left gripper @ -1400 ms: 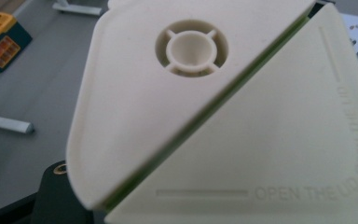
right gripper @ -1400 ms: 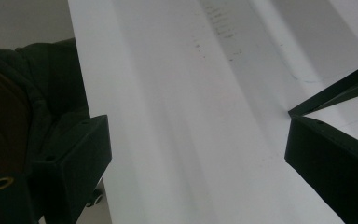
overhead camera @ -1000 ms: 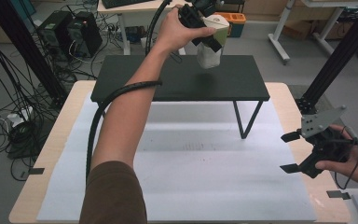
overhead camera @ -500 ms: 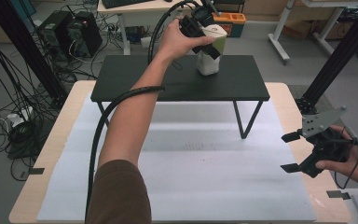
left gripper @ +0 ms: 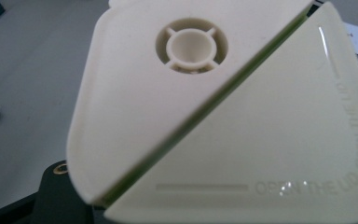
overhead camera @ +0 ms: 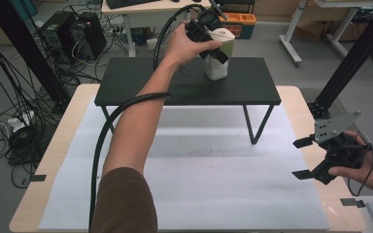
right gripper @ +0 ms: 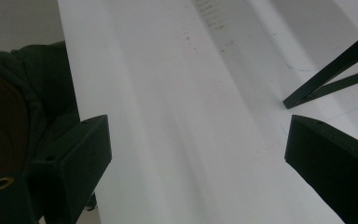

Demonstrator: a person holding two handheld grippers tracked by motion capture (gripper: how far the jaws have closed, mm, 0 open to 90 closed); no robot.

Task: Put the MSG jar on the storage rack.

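While stretched far forward over the black shelf (overhead camera: pixel 252 90), left arm fully extended, hand wrapped around left tool (overhead camera: pixel 212 47), clamped on cream container (overhead camera: pixel 217 68) from above. Resting low at the near right edge of the tabletop (overhead camera: pixel 43 194), right tool (overhead camera: pixel 305 158), jaws wide apart, nothing between them. Directly under the left tool: container standing on the shelf, cream-white, square lid split diagonally by a green seam, round moulded hub (left gripper: pixel 192 45) on one half, embossed lettering along the other.
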